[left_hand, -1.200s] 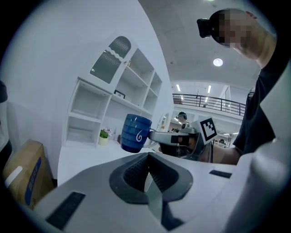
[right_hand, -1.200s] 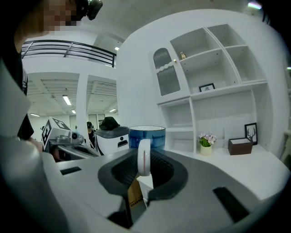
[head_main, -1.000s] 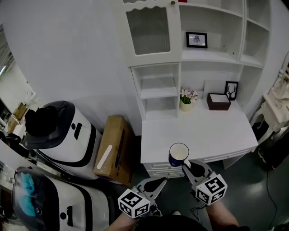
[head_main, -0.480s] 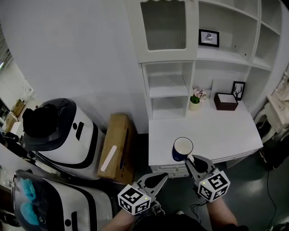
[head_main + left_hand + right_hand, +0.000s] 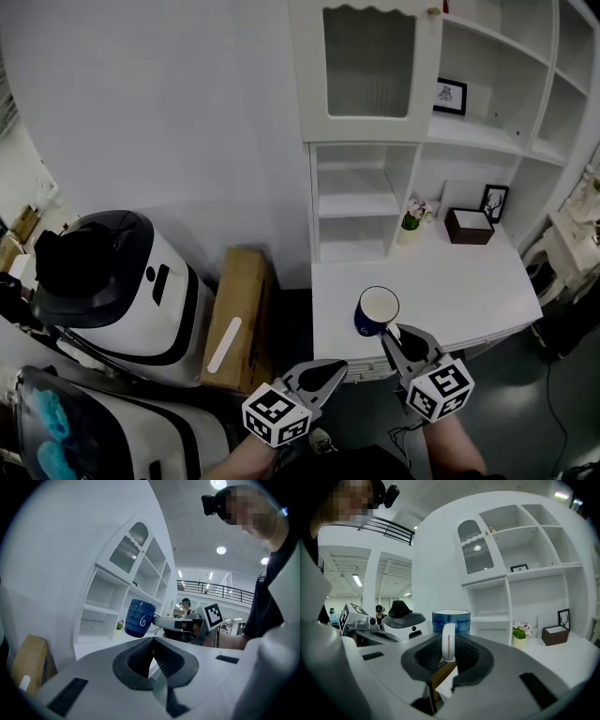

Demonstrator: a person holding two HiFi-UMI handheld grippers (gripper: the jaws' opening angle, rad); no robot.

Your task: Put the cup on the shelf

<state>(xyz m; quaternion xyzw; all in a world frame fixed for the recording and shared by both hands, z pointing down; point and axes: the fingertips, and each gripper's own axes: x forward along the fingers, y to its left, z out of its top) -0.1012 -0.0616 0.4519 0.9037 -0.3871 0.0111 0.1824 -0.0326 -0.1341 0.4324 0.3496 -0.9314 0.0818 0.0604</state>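
A blue cup (image 5: pixel 375 311) with a white inside hangs over the front edge of the white desk (image 5: pixel 469 281). My right gripper (image 5: pixel 389 336) is shut on its white handle (image 5: pixel 448 641); in the right gripper view the cup (image 5: pixel 451 619) stands upright just beyond the jaws. My left gripper (image 5: pixel 336 367) is low and to the left of the cup, shut with nothing in it. From the left gripper view the cup (image 5: pixel 139 618) and the right gripper (image 5: pixel 161 620) show ahead. The white shelf unit (image 5: pixel 361 202) rises behind the desk, its small cubbies bare.
A flower pot (image 5: pixel 410 225), a brown box (image 5: pixel 469 225) and a picture frame (image 5: pixel 494 202) stand at the back of the desk. Another frame (image 5: pixel 451 96) is on an upper shelf. A cardboard box (image 5: pixel 239 314) and white machines (image 5: pixel 122 281) stand left of the desk.
The shelf unit and desk have shifted right and higher in the head view. The cup stays in the right gripper at about the same height, and the left gripper has barely moved.
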